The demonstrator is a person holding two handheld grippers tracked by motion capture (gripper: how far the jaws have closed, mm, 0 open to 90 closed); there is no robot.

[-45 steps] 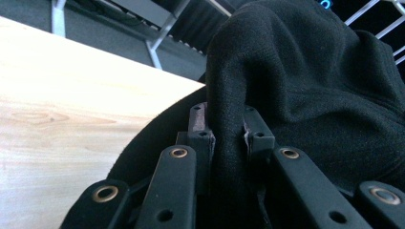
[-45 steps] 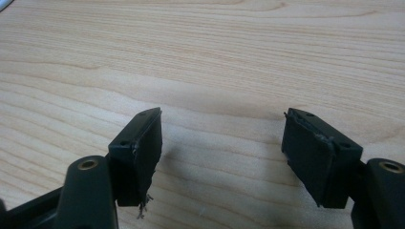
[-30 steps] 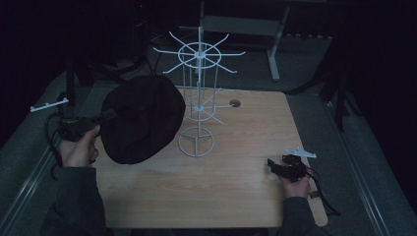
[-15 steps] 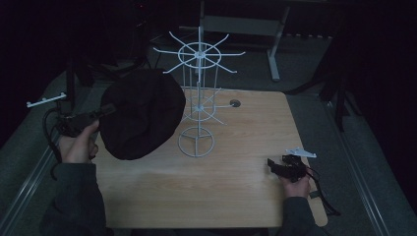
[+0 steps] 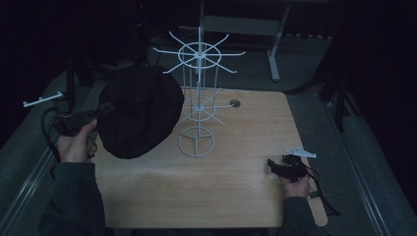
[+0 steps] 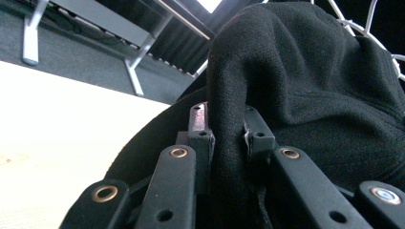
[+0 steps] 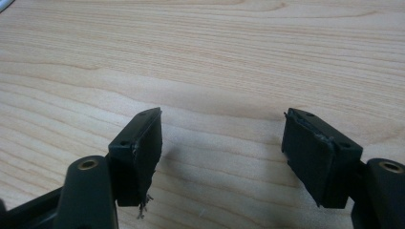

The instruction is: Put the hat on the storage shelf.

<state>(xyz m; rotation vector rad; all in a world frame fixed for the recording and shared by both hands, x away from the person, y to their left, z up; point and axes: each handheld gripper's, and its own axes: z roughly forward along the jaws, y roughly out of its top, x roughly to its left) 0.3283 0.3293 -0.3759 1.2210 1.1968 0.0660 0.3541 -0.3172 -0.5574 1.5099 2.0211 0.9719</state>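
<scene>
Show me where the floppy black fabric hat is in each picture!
High view: the floppy black fabric hat hangs left of centre, beside the white wire rack, pinched by the left gripper.
Left gripper view: the hat sits at the centre and right, a fold clamped between the jaws.
Right gripper view: not in it.
Shared landmark: the light wooden table.

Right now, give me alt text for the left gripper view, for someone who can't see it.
The left hand-held gripper pinches a fold of a black fabric hat between its two black jaws. A white wire rack shows behind the hat, a pale wooden table to the left.
</scene>
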